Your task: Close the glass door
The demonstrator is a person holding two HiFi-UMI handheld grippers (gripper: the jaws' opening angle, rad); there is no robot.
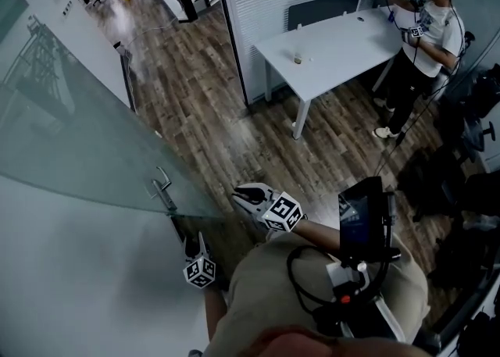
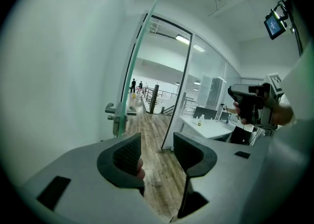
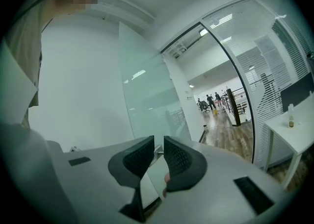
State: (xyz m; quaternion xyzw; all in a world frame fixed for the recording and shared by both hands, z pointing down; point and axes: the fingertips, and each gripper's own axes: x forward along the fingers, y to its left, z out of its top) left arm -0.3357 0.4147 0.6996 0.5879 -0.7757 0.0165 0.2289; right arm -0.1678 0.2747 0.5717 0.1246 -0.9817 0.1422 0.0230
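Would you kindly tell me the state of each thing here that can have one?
glass door: open, swung clear of its frame
door handle: free, neither gripper on it
left gripper: jaws apart, empty
right gripper: jaws slightly apart, gripping nothing

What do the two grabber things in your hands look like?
The left gripper and right gripper are grey plastic, each with two black ribbed pads. Each carries a white cube with black square markings. The shirt is tan.
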